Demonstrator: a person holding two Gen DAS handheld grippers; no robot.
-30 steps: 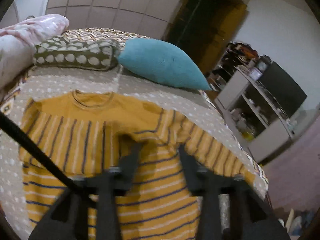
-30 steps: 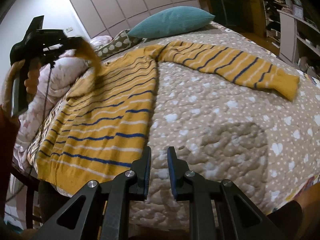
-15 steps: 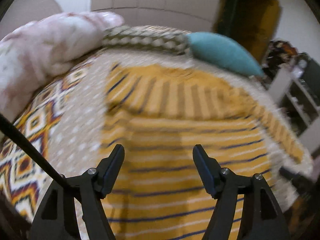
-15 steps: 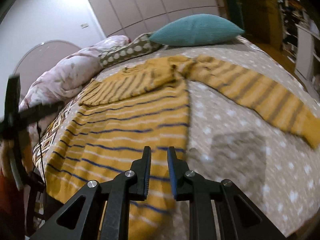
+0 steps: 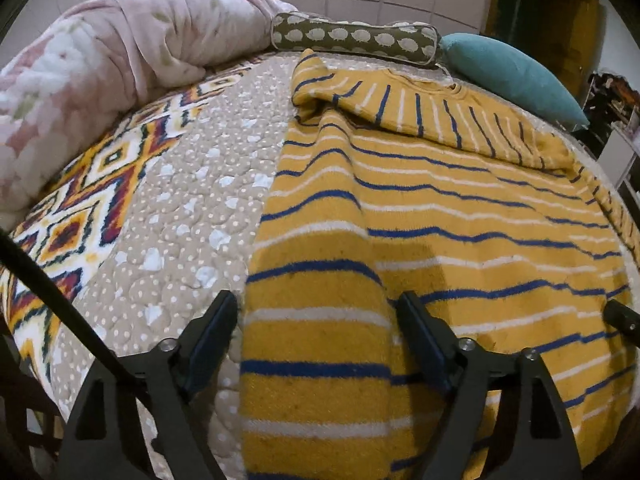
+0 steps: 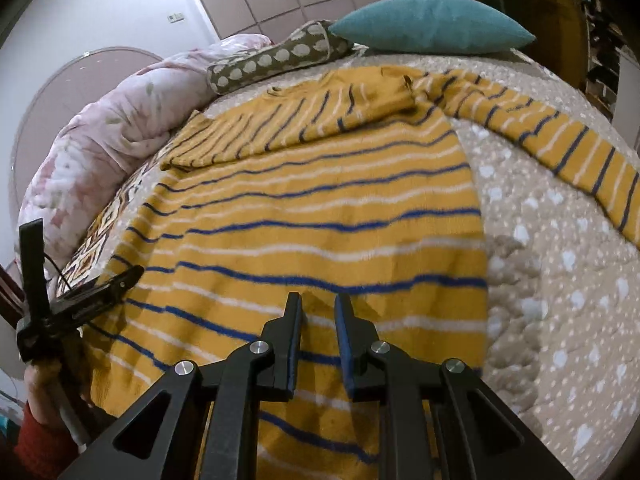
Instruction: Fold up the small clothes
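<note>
A: Left gripper (image 5: 316, 320), fingers released and just widening, straddles the yellow striped sweater (image 5: 440, 220) hem, lower centre. Nothing gripped.

B: Right gripper (image 6: 318, 332), fingers nearly closed, empty, over mid-hem. Sweater flat on bed (image 6: 560, 280); one sleeve folded across, upper frame. Probably pinch both hem corners evenly.

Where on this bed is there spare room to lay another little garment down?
Bare quilt lies right of the striped sweater, below its outstretched sleeve. A narrower strip runs between sweater and patterned blanket. The bed's head is crowded: pink duvet, spotted bolster, teal pillow.
</note>
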